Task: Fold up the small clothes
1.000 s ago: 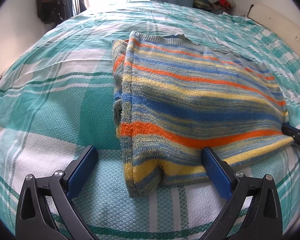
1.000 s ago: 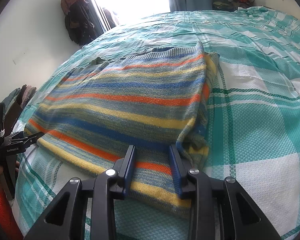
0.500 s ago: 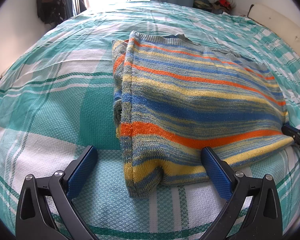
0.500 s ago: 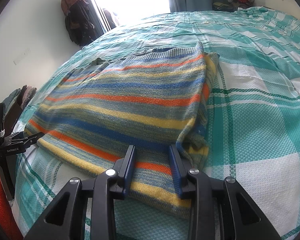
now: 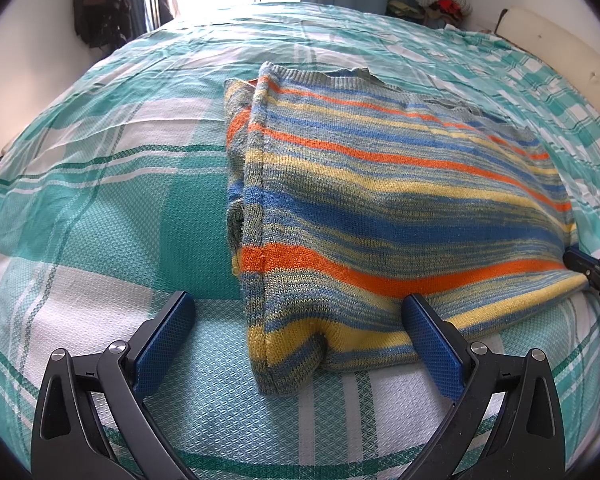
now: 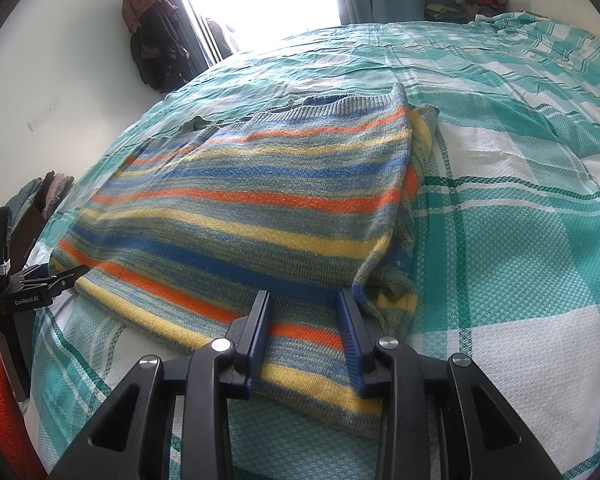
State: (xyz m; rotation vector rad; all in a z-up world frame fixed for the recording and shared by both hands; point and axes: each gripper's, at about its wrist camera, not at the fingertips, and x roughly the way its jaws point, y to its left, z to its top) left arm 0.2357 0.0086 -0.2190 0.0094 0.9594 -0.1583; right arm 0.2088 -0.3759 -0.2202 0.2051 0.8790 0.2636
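Note:
A knitted sweater striped in orange, blue, yellow and grey lies folded flat on the bed, with its sleeve tucked under along one side. My left gripper stands wide open at the sweater's near left corner, one pad on the bedspread and the other against the hem. In the right wrist view the same sweater fills the middle. My right gripper hovers over the hem near the right corner, its jaws partly apart and the knit lying flat beneath them. Each gripper shows at the edge of the other's view: right gripper, left gripper.
The bed carries a teal and white checked bedspread. A white headboard stands at the far right. A heap of clothes sits beyond the bed, and dark garments hang on the wall by the bright window. Something red is at the near left.

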